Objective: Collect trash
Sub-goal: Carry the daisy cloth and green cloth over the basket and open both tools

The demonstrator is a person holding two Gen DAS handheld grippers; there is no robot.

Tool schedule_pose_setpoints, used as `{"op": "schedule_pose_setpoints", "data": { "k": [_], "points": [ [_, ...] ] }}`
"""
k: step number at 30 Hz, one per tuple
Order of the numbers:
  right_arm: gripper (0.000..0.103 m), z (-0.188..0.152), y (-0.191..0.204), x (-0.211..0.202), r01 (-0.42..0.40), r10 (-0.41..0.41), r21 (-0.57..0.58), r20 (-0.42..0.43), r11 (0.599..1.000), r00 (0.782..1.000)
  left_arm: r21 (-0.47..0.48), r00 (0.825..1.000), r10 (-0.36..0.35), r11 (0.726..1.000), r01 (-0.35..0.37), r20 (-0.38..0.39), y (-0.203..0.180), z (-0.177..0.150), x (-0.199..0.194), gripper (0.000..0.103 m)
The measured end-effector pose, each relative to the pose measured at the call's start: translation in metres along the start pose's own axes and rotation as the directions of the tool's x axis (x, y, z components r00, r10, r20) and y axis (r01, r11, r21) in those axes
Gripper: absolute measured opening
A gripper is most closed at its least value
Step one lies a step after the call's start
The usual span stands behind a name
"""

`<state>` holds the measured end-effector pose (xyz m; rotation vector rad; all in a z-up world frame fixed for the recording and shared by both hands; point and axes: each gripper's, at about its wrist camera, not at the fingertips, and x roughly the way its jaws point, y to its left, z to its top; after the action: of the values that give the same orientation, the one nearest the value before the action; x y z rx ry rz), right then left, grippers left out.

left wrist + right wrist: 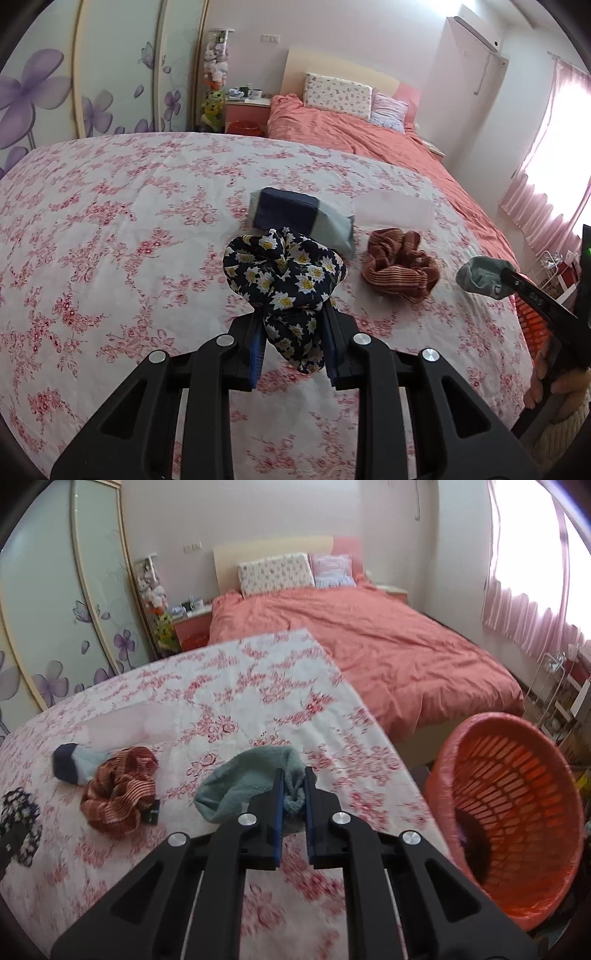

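Two cloth items are already clamped, one in each gripper, above a surface covered with a pink-flowered sheet. Farthest left, the left gripper is clenched on a dark daisy-print cloth, which bulges up over its fingers and hangs just off the sheet. Behind it lies a navy-and-grey sock, with a clear plastic sheet beside that. Next to the right sits a crumpled rust-striped cloth, loose on the sheet between the two grippers. Further right, the right gripper is clamped on a grey-green fleecy sock; no earlier view shows how it closed. A person's hand holds that gripper at the edge of the left wrist view. Off the sheet's right edge stands an orange slatted basket, tilted towards the camera, with something dark at its bottom. Beyond everything is a bed with a coral duvet.
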<state>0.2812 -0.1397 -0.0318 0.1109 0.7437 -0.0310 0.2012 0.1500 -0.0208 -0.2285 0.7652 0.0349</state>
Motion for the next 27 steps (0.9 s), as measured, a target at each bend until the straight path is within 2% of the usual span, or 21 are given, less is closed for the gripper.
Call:
{"op": "schedule_pose_setpoints", "data": {
  "k": [12,27],
  "points": [
    [0.01,-0.024,-0.045,-0.067,0.001,-0.008,0.07,0.097,0.998,0.995,0.068,0.998,-0.065,0.996,0.065,0.009,-0.045,-0.009,-0.014,0.026],
    [0.01,-0.046,-0.094,-0.118,0.134,-0.155,0.117,0.19,0.984,0.97,0.164,0.977,-0.211,0.964,0.21,-0.017,-0.129,-0.025,-0.02,0.026]
  ]
}}
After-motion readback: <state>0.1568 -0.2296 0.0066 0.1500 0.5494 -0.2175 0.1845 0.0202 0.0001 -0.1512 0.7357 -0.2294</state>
